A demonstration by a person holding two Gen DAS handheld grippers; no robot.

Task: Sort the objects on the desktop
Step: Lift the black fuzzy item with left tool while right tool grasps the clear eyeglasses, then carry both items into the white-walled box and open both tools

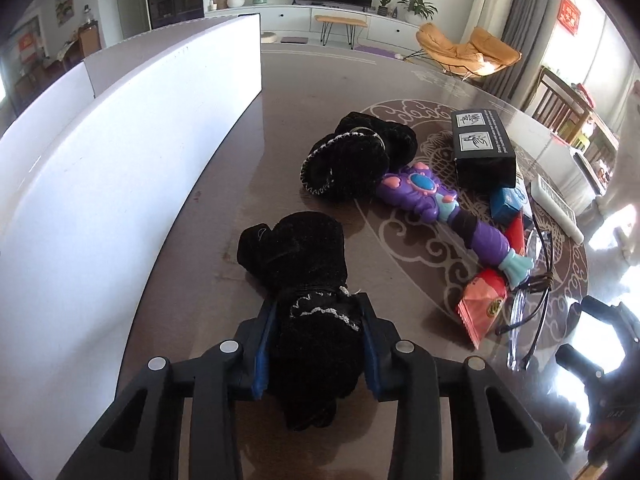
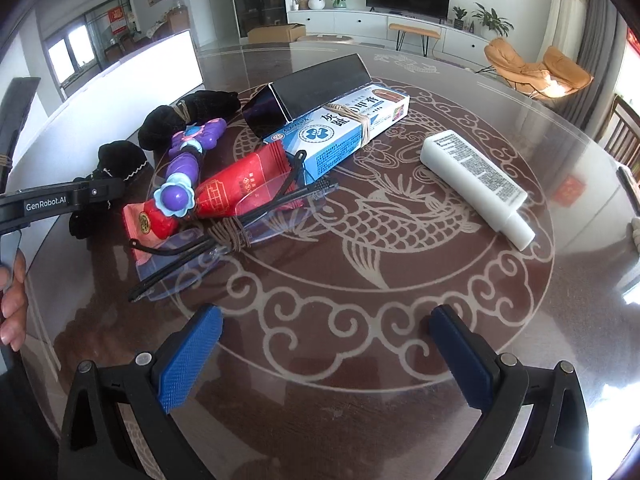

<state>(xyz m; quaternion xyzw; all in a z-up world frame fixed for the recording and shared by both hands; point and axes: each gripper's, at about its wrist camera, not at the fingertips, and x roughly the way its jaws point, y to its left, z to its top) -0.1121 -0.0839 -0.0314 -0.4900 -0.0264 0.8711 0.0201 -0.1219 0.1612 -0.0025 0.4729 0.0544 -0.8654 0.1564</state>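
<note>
A living room with a television and orange chairs lies behind the round patterned tabletop (image 2: 400, 280). Along its far-left edge stands a long white box (image 1: 120, 152), likely the sorting bin. Right of that box lies the clutter: a black carton (image 2: 312, 92), a blue-and-white package (image 2: 340, 140), a white bottle (image 2: 476, 184), a purple toy wand (image 1: 448, 208), a second black glove (image 1: 356, 156), a red snack packet (image 2: 240, 188) and glasses (image 2: 224, 236). The left hand-held gripper (image 1: 316, 344) pinches a black glove (image 1: 296, 256) at its cuff, just beside the box; the pick-up step seems underway. Next, lift and carry it over the box wall. The right hand-held gripper (image 2: 324, 356) hovers spread, holding nothing.
</note>
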